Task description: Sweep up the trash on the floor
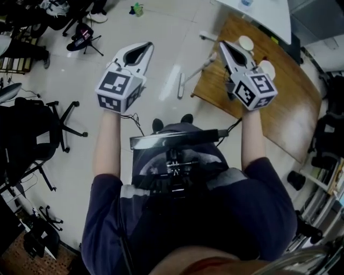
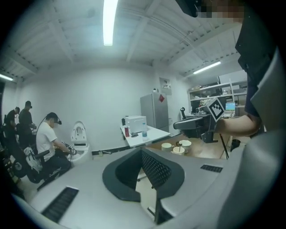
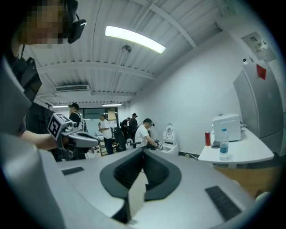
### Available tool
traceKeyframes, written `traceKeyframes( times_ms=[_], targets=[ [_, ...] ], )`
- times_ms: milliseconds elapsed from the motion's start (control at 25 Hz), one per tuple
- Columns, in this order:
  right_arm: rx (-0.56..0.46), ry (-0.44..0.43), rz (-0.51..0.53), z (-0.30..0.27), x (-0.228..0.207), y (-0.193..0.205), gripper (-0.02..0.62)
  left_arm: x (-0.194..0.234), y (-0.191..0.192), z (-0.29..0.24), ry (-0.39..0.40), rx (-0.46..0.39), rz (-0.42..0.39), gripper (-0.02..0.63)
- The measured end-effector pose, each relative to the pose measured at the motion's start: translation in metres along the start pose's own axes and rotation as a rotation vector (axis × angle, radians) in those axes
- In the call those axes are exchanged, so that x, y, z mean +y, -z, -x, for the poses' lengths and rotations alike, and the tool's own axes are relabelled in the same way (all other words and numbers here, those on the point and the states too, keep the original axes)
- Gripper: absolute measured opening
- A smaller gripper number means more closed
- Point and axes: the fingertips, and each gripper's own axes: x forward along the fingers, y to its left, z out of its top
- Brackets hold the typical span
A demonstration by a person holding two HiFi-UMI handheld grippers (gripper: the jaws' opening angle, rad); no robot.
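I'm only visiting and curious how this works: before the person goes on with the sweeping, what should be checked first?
1. Both hands free: ok. The left claw and the right claw hold nothing.
2. Claws open for grabbing: not ok. Both are shut.
3. Sweeping tool in hand: not ok. The white long-handled tool rests untouched by the brown wooden table.
4. Trash located: cannot tell. A small green object lies far ahead on the pale floor.
5. Way to the tool free: ok. Only bare floor lies before it.
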Motion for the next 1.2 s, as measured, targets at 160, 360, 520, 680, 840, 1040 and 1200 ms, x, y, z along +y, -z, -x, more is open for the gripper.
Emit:
traceKeyframes(
  times_ms=[160,360,520,680,840,1040,1200],
  targets=[
    [0.009,-0.084,-0.032,-0.008,0.056,0.005,0.008,0.025,0.016,0.056,-0.021,-0.034,0.041,0.000],
    [-0.022,-0.132,-0.093,-0.012,0.116,-0.005,0.008,0.046,0.040,0.103,-0.025,-0.068,0.142,0.000],
    [-0.042,-0.119,-0.107,-0.008,0.140,-0.010,0.008,0.041,0.054,0.109,-0.011,-0.062,0.164,0.000],
    [-0.031,-0.154,-0.110,-0.003,0.142,-0.003,0.008,0.024,0.049,0.111,-0.015,-0.055,0.143,0.000],
    [-0.060,-0.191,-0.082,0.011,0.134,-0.009,0.006,0.005,0.028,0.113,-0.062,-0.068,0.111,0.000],
    [-0.036,-0.270,-0.049,0.045,0.126,0.003,0.008,-0.037,0.013,0.108,-0.166,-0.073,0.074,0.000],
    [-0.010,-0.325,-0.021,0.093,0.099,0.004,0.008,-0.096,0.000,0.085,-0.190,-0.071,0.103,0.000]
  ],
)
